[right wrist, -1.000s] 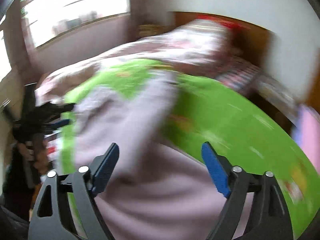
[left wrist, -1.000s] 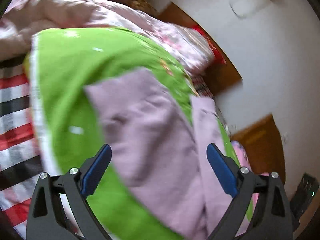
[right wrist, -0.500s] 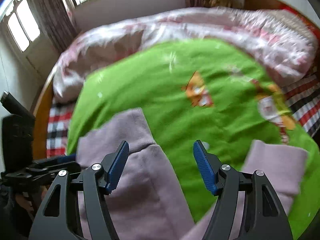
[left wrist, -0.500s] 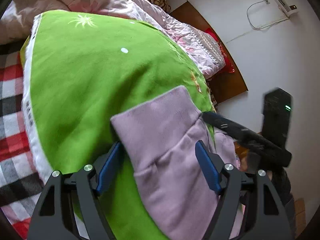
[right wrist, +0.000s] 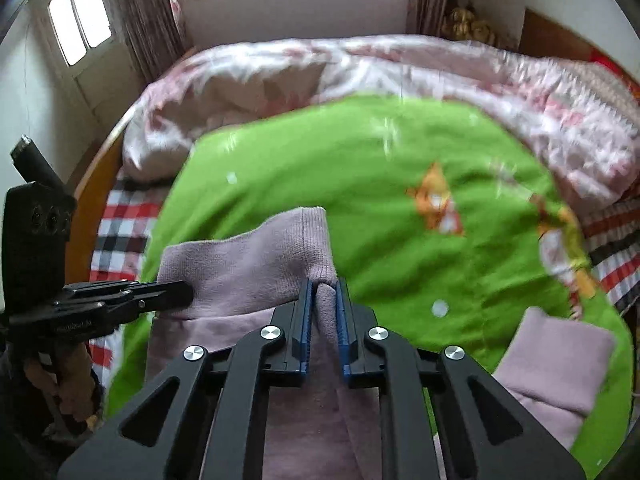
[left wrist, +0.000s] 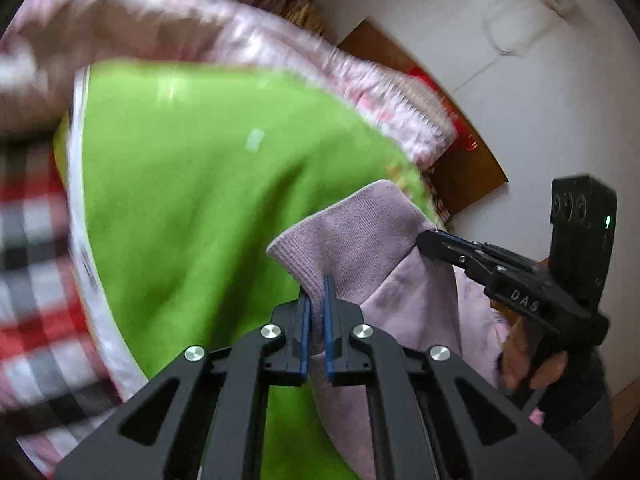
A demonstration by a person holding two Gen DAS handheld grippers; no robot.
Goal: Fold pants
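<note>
Lilac knit pants (left wrist: 360, 248) lie on a green blanket (left wrist: 192, 184) on the bed. My left gripper (left wrist: 317, 300) is shut on one corner of a ribbed leg cuff. My right gripper (right wrist: 323, 300) is shut on the other corner of the same cuff (right wrist: 256, 264). The cuff is lifted a little off the blanket. Each gripper shows in the other's view: the right (left wrist: 444, 246), the left (right wrist: 168, 294). The second leg cuff (right wrist: 556, 364) lies flat at the lower right of the right wrist view.
A pink floral quilt (right wrist: 360, 68) is bunched along the far side of the bed. A red checked sheet (right wrist: 120, 232) shows at the blanket's left edge. A wooden headboard (left wrist: 452, 168) and white wall lie to the right; a window (right wrist: 80, 20) is beyond the bed.
Both grippers have gone from open to shut on the two corners of the leg cuff and raised it slightly off the green blanket.
</note>
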